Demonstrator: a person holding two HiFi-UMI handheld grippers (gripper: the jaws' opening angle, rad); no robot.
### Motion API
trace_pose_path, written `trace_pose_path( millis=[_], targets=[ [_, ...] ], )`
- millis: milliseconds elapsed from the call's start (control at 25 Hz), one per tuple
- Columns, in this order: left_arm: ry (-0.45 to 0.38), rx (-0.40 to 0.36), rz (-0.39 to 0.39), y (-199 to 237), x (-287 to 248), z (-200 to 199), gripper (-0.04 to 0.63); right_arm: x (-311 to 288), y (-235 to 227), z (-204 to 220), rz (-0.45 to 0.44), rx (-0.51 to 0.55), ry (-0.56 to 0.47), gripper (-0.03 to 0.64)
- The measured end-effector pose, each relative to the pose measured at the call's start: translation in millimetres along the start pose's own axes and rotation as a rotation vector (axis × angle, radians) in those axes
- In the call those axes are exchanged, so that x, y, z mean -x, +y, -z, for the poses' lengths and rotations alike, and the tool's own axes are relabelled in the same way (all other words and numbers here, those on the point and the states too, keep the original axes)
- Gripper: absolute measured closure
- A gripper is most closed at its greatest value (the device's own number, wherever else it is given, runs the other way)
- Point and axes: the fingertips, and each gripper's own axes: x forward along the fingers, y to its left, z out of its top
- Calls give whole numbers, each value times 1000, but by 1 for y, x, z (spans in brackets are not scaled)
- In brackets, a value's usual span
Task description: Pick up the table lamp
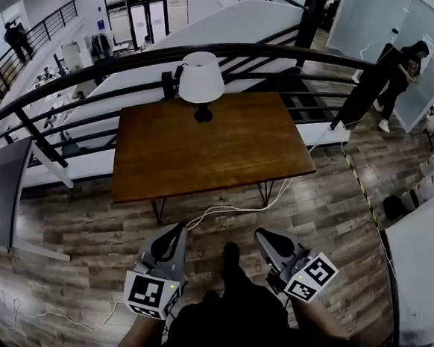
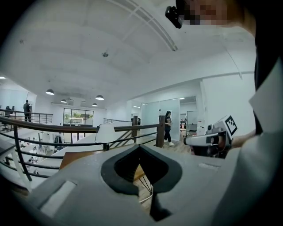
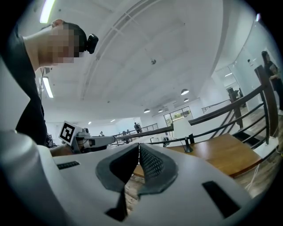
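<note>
Table lamp (image 1: 200, 86) stands upright at the far edge of the wooden tabletop (image 1: 201, 159), about midway along that edge and just in front of the dark railing (image 1: 119, 64). It has a white shade on a dark stem with a small round dark base, and nothing else stands on the tabletop near it. From the right gripper view I see the lamp over the tip of my claw, with the brown top spreading out to its right.

My left claw (image 1: 177, 233) is low in the head view, over the wood-plank floor (image 1: 72, 233) and well short of the near edge of the tabletop. In its own view the two jaws meet at their tips with nothing between them; only floor and a thin hairpin leg (image 1: 158, 209) of the table show through the gap lower down. My right claw (image 1: 262, 237) is beside it, also over the floor and well apart from the lamp. Its ribbed pads are pressed together and it has hold of nothing. Both claws point toward the tabletop, roughly level, each with its marker cube at the back near my hands.

A white cable (image 1: 227, 209) lies on the floor, running under the tabletop between the claws and the table. A person in dark clothes (image 1: 396, 72) stands to the right beyond the railing, and other people (image 1: 18, 39) are on the walkway at the upper left.
</note>
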Motion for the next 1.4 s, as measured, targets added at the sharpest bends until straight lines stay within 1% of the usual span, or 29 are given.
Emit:
trace_pose_path(
  millis=[160, 320, 400, 520, 600, 720, 880, 1040, 1200, 1320, 1400],
  targets=[
    [-8, -10, -28, 17, -59, -10, 591, -35, -57, -8, -32, -10, 11, 603],
    [-24, -17, -82, 42, -125, -30, 591, -72, -122, -30, -64, 3, 21, 603],
    [-26, -15, -96, 53, -154, -36, 591, -87, -152, -39, -73, 7, 27, 603],
    [-19, 20, -122, 66, -192, -41, 591, -106, -196, -46, -82, 19, 42, 603],
    [-11, 24, -136, 74, -212, -40, 591, -120, -220, -51, -79, 24, 49, 601],
    [-1, 36, -144, 90, -227, -35, 591, -143, -233, -55, -84, 22, 47, 601],
    [-3, 48, -148, 125, -237, -26, 591, -182, -233, -50, -92, 36, 49, 601],
    [-5, 73, -144, 160, -253, -23, 591, -221, -243, -45, -78, 37, 60, 601],
    [19, 51, -154, 194, -273, -13, 591, -258, -257, -39, -86, 28, 69, 601],
    [30, 72, -169, 225, -293, 0, 591, -291, -268, -31, -97, 40, 79, 601],
    [48, 69, -176, 244, -307, 9, 591, -312, -277, -25, -99, 50, 73, 601]
  ],
)
